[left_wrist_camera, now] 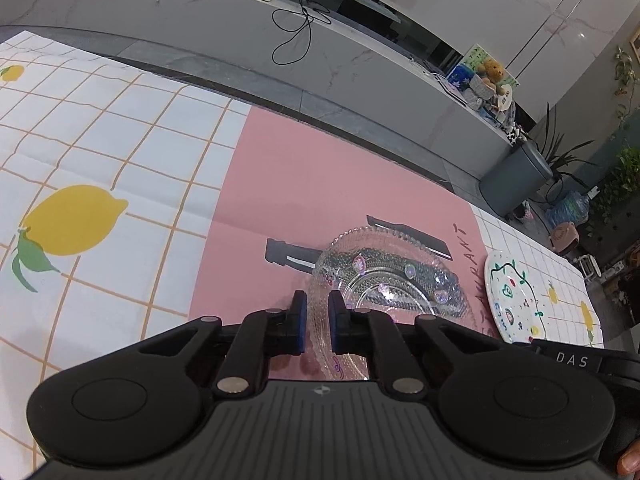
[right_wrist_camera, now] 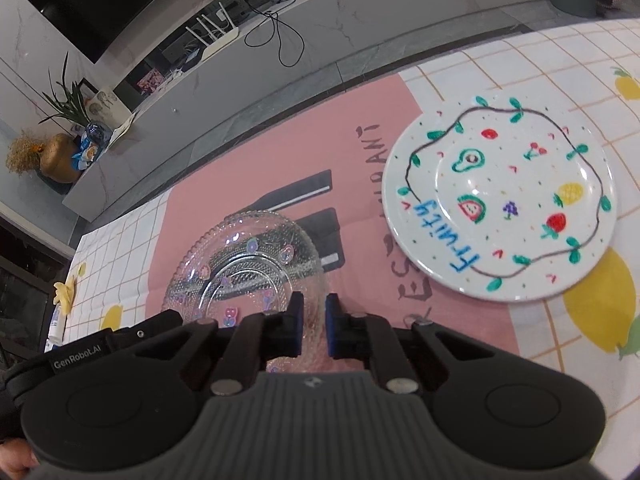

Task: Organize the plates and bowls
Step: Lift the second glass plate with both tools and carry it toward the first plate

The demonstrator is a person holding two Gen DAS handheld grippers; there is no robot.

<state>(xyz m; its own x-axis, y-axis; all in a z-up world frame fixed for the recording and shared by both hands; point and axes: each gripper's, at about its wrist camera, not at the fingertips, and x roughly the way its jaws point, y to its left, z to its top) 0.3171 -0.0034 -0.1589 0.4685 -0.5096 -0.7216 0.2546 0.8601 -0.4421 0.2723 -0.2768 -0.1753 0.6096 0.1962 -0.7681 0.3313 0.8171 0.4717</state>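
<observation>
A clear glass plate [left_wrist_camera: 392, 280] with small flower stickers lies over the pink mat [left_wrist_camera: 320, 184]. My left gripper [left_wrist_camera: 318, 308] is shut on its near left rim. My right gripper [right_wrist_camera: 313, 312] is shut on the near right rim of the same glass plate [right_wrist_camera: 244, 260]. A white plate [right_wrist_camera: 500, 200] painted with fruit and the word "Fruity" lies flat on the tablecloth to the right of the glass plate; it also shows in the left wrist view [left_wrist_camera: 516, 300]. The glass plate's near edge is hidden behind the gripper bodies.
The table has a white lemon-print checked cloth [left_wrist_camera: 100, 152]. Its far edge runs along a grey marble ledge [left_wrist_camera: 240, 40] with a router and cables. A grey bin [left_wrist_camera: 516, 176] and plants stand on the floor past the right end.
</observation>
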